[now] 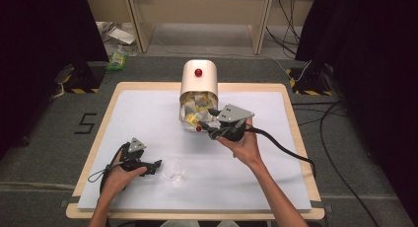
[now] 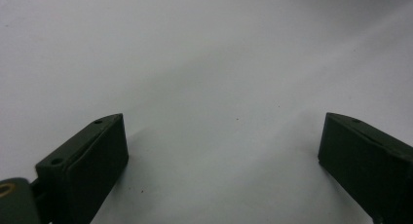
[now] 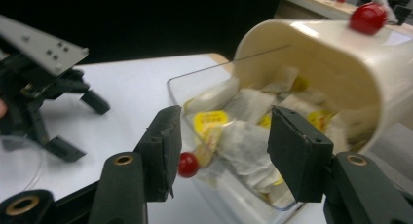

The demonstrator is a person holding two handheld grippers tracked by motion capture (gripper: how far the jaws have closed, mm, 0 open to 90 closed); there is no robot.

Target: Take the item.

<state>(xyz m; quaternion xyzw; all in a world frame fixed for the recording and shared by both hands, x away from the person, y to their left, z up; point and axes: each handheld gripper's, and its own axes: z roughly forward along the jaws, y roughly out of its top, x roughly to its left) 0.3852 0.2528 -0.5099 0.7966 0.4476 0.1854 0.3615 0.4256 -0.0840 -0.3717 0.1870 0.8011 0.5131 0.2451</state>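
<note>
On the white table surface, left side, the left gripper rests low with its jaws spread wide and nothing between them; the left gripper view confirms bare white surface between the two black pads. Just to the right of its tips stands a small clear round glass bowl, upright and, as far as can be told, empty. The gripper is near the bowl but does not appear to touch it.

At centre, a cream-coloured plastic dispenser box with a rounded hood and a red knob stands with its clear front tray open toward the person. The tray holds a loose heap of white paper tea bags with yellow tags; a second small red knob sits at the tray's front edge.

To the right, the right gripper is held at the tray mouth. Its jaws are released, straddling the heap without closing on any bag; the right gripper view shows both pads apart from the contents.

Progress assessment: the work appears to be at an early stage. No tea bag has been grasped, and none lies in the bowl. Remaining steps, judged from the layout: close on one bag, lift it clear of the tray, and carry it to the bowl.
</note>
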